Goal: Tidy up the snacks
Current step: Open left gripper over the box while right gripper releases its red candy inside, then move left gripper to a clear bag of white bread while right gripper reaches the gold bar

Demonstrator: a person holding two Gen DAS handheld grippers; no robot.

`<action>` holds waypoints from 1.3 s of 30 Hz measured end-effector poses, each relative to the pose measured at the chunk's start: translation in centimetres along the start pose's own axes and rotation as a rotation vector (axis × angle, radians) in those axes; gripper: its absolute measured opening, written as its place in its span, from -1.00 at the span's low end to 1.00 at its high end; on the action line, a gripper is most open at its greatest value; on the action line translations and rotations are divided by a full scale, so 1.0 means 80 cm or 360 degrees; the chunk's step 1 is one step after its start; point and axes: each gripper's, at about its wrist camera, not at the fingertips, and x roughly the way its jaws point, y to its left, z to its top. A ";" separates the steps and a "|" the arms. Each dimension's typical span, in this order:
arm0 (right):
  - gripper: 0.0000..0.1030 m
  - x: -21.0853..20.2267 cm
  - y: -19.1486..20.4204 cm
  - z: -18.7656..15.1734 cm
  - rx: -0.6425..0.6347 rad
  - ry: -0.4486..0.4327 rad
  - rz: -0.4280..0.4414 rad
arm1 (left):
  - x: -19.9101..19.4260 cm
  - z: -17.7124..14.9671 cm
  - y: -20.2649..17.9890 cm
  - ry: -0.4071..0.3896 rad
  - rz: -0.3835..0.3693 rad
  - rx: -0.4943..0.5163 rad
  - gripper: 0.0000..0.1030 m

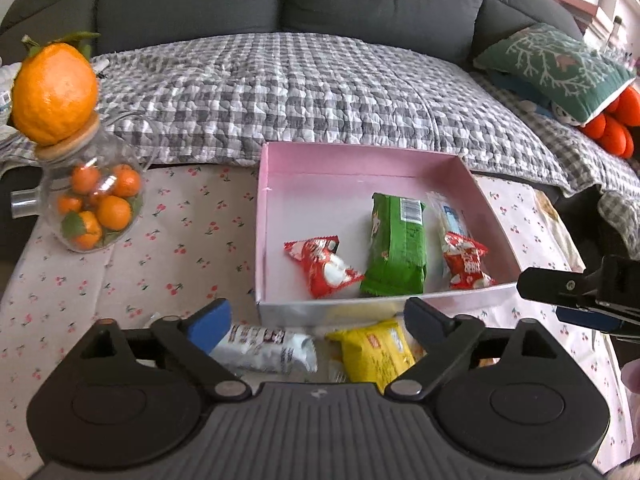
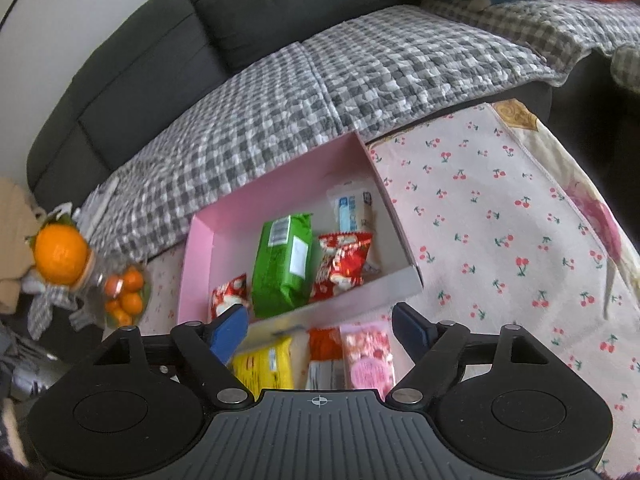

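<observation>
A pink box (image 1: pixel 264 216) (image 2: pixel 200 240) on the cherry-print cloth holds a green packet (image 1: pixel 396 248) (image 2: pixel 284 264), two red packets (image 1: pixel 324 266) (image 1: pixel 466 262) and a white-blue packet (image 1: pixel 450 216) (image 2: pixel 352 208). In front of the box lie a white packet (image 1: pixel 268 346), a yellow packet (image 1: pixel 376 350) (image 2: pixel 266 368), an orange-white packet (image 2: pixel 326 356) and a pink packet (image 2: pixel 368 354). My left gripper (image 1: pixel 318 322) is open and empty above the white and yellow packets. My right gripper (image 2: pixel 320 330) is open and empty above the loose packets; its finger shows in the left wrist view (image 1: pixel 560 284).
A glass jar of small oranges (image 1: pixel 94 204) (image 2: pixel 124 292) with a big orange on its lid stands left of the box. A grey sofa with a checked blanket (image 1: pixel 300 92) (image 2: pixel 320 92) runs behind the table. A green cushion (image 1: pixel 556 68) lies at the right.
</observation>
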 end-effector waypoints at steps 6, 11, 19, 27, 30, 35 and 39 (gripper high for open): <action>0.58 -0.011 -0.001 -0.016 -0.0056 0.0077 -0.0030 | -0.020 -0.013 0.009 0.0032 0.0020 -0.0003 0.97; 0.71 -0.020 0.002 -0.032 -0.0142 0.0103 -0.0009 | -0.028 -0.036 0.014 0.0025 0.0014 0.0016 0.98; 0.77 -0.021 0.008 -0.072 -0.0412 0.0145 0.0039 | -0.030 -0.084 0.019 0.0059 0.0011 0.0137 0.98; 0.77 -0.030 0.011 -0.129 -0.0747 0.0093 0.0080 | -0.039 -0.127 0.039 0.0028 -0.0039 0.0166 0.98; 0.77 -0.030 0.008 -0.153 -0.0860 0.0100 0.0105 | -0.042 -0.148 0.048 -0.0021 -0.0059 0.0187 0.98; 0.77 -0.026 -0.014 -0.182 -0.0968 0.0117 0.0087 | -0.042 -0.178 0.071 -0.0058 -0.0073 0.0154 0.98; 0.83 -0.026 -0.031 -0.200 -0.0998 0.0103 0.0101 | -0.042 -0.192 0.084 -0.0035 -0.0126 0.0140 0.98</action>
